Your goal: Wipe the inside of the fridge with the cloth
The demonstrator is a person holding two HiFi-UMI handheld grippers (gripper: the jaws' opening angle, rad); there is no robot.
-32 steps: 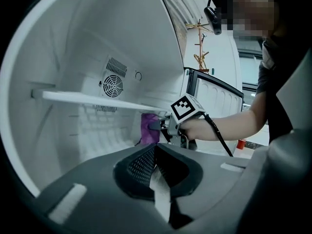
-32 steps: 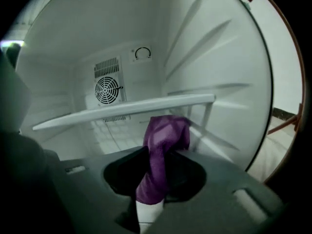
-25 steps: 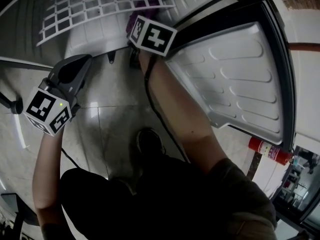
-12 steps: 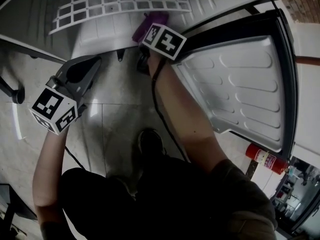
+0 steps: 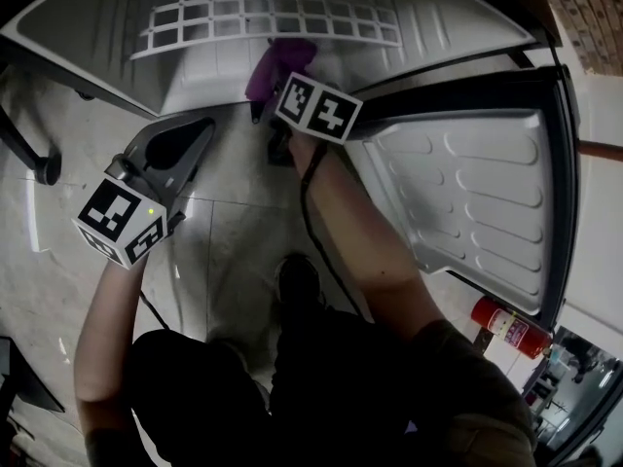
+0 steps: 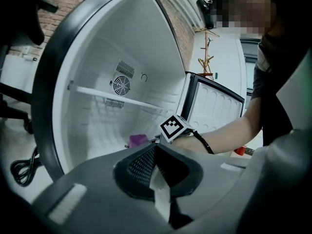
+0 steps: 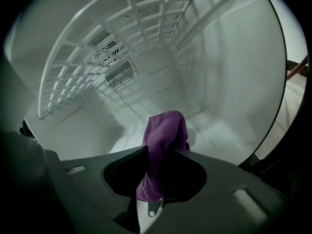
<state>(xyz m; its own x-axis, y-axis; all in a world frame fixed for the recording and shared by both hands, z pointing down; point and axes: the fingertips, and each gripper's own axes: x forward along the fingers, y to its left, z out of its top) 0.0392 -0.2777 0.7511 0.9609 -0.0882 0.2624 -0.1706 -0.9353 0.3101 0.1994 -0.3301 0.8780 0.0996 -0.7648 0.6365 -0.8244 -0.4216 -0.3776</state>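
The purple cloth [image 7: 163, 145] is pinched in my right gripper [image 7: 158, 152] and sticks up from its jaws over the white floor of the fridge [image 7: 214, 130]. In the head view the cloth [image 5: 277, 64] lies at the fridge's lower front and the right gripper [image 5: 277, 90] reaches in just behind its marker cube. In the left gripper view the cloth [image 6: 138, 140] shows small inside the fridge [image 6: 97, 121]. My left gripper [image 5: 190, 129] is held outside the fridge, to the left, jaws together on nothing.
A white wire shelf [image 5: 282, 17] spans the fridge above the cloth. The open fridge door [image 5: 477, 212] stands to the right. A red fire extinguisher [image 5: 506, 327] lies on the floor beyond the door. A chair base [image 5: 44, 168] is at left.
The right gripper has pushed the cloth further into the fridge. The left gripper has drifted slightly right and down in view.
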